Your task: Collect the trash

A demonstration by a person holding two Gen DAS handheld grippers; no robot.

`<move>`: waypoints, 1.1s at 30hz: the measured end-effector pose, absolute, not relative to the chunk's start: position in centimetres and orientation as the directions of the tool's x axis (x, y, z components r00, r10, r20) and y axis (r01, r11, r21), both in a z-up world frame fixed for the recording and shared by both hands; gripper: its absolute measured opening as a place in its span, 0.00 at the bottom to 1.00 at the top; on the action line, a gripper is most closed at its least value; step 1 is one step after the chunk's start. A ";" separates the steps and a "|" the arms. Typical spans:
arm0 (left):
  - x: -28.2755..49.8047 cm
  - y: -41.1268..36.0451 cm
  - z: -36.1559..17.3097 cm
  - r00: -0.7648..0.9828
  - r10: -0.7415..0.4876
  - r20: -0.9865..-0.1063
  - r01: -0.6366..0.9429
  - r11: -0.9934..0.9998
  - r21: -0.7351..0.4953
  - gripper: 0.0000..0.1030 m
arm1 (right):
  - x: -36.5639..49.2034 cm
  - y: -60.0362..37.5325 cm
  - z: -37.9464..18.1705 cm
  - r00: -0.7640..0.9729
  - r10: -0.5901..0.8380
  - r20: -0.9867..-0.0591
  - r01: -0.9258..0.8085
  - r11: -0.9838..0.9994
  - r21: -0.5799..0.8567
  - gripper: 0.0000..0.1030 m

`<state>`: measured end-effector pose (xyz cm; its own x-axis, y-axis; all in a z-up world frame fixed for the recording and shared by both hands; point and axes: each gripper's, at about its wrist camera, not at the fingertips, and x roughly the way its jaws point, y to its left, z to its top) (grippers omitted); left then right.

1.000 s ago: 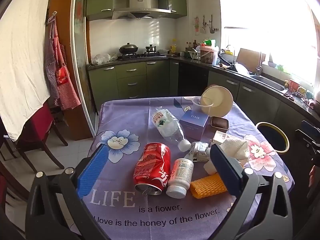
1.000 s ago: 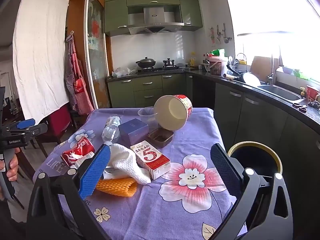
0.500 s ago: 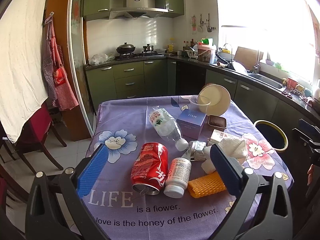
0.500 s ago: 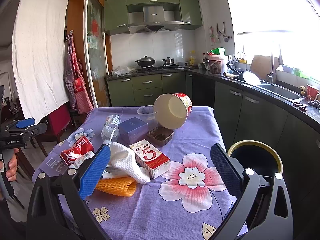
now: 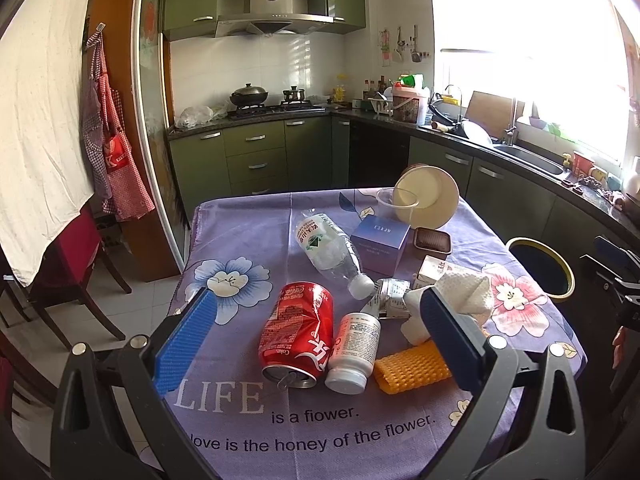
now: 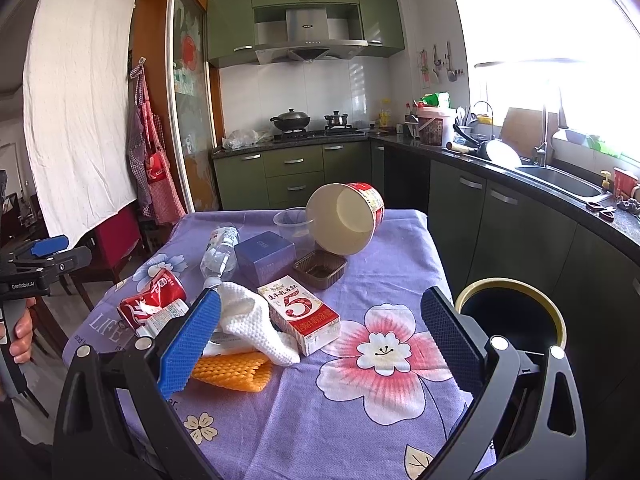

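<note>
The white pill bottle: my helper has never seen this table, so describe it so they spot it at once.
On the purple flowered tablecloth, look at the near edge above the printed word LIFE. Beside the dented red cola can lies the white pill bottle, with an orange foam net on its other side. It alone is a small white bottle with a white cap.

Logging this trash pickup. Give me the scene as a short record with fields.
surface: table with purple flowered cloth
trash near left gripper: red can, white pill bottle, orange foam net
trash near right gripper: milk carton, white foam net
farther back: plastic bottle, purple box, paper bowl on its side
bin: beside table, open
grippers: both open, empty
</note>
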<state>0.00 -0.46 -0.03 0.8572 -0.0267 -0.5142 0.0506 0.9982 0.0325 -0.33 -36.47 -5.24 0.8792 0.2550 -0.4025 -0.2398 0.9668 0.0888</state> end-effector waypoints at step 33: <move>0.0 -0.8 -0.2 0.851 -0.044 -0.523 0.072 0.997 0.033 0.94 | -0.2 -36.4 -5.4 0.876 0.254 -0.409 -0.239 0.967 0.089 0.96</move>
